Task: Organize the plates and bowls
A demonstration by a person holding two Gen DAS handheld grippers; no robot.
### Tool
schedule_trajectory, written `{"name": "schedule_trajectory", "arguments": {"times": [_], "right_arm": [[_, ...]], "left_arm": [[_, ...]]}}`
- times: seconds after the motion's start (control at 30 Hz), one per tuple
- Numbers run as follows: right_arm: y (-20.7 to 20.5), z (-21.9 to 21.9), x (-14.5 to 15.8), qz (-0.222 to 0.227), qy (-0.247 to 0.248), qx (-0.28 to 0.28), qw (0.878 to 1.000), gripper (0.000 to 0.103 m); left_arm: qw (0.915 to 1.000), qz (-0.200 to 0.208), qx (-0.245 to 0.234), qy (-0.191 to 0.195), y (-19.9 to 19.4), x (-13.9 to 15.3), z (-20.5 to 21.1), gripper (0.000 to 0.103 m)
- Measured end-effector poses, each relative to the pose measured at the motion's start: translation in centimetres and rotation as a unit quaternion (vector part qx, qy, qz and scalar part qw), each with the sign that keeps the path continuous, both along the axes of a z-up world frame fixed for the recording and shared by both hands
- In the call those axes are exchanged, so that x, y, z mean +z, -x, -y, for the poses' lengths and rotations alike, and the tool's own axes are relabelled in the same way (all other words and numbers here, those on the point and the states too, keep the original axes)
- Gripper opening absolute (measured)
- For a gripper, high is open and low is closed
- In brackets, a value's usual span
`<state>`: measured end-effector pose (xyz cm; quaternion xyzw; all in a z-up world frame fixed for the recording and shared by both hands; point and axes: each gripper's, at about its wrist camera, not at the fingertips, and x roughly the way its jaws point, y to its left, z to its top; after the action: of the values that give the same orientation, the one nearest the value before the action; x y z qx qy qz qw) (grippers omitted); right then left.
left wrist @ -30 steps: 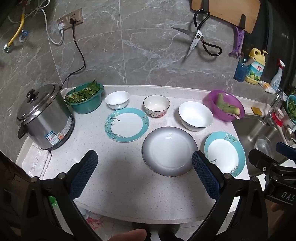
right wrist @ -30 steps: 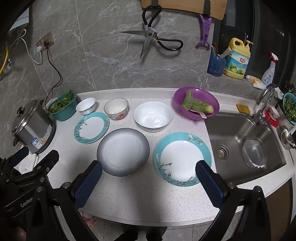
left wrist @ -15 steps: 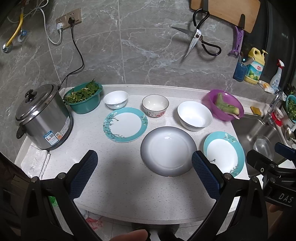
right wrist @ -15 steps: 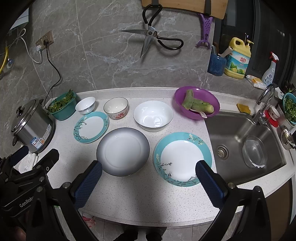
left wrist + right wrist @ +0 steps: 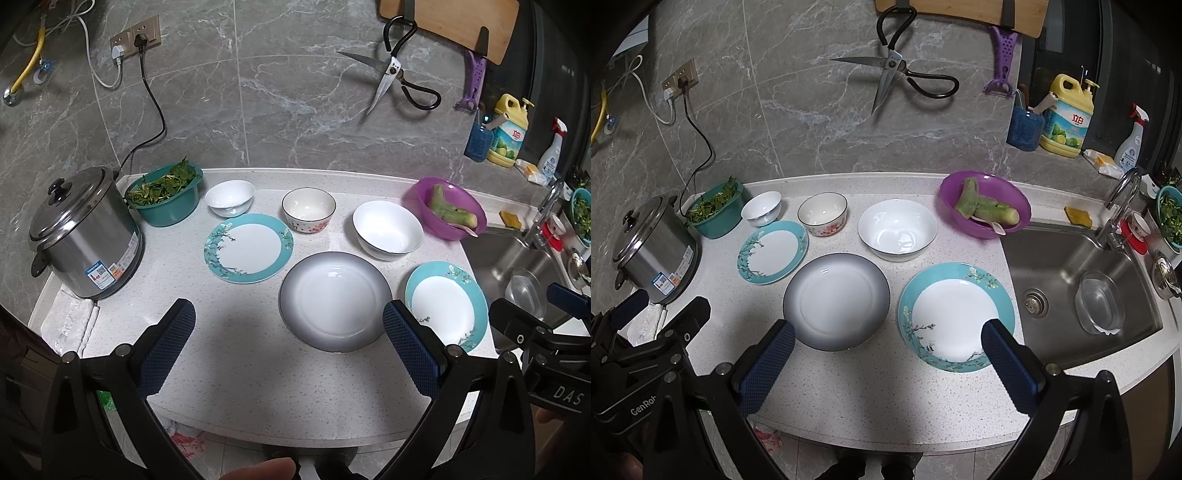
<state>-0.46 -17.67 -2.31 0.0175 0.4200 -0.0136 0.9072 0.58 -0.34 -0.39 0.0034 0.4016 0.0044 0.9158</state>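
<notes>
On the white counter lie a grey-rimmed plate (image 5: 334,301) (image 5: 836,301) in the middle, a teal floral plate (image 5: 248,248) (image 5: 772,251) to its left and a second teal plate (image 5: 445,304) (image 5: 955,315) to its right. Behind them stand a small white bowl (image 5: 229,197) (image 5: 761,208), a flower-patterned bowl (image 5: 308,214) (image 5: 823,214) and a large white bowl (image 5: 387,230) (image 5: 897,229). My left gripper (image 5: 286,332) is open and empty above the counter's front edge. My right gripper (image 5: 886,350) is open and empty, in front of the grey and right teal plates.
A steel rice cooker (image 5: 83,236) and a teal basket of greens (image 5: 164,197) stand at the left. A purple basin with vegetables (image 5: 984,205) sits by the sink (image 5: 1078,291). Scissors (image 5: 897,74) hang on the wall.
Both grippers have drifted very slightly; the view barely shifts. No dishes have moved.
</notes>
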Motion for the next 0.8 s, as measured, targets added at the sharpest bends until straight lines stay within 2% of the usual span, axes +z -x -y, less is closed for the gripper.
{"name": "schedule_trajectory", "arguments": {"times": [0.8], "right_arm": [[-0.39, 0.04, -0.05, -0.003, 0.001, 0.0, 1.0, 0.103]], "left_arm": [[1.0, -0.003, -0.001, 0.001, -0.5, -0.27, 0.44, 0.103]]}}
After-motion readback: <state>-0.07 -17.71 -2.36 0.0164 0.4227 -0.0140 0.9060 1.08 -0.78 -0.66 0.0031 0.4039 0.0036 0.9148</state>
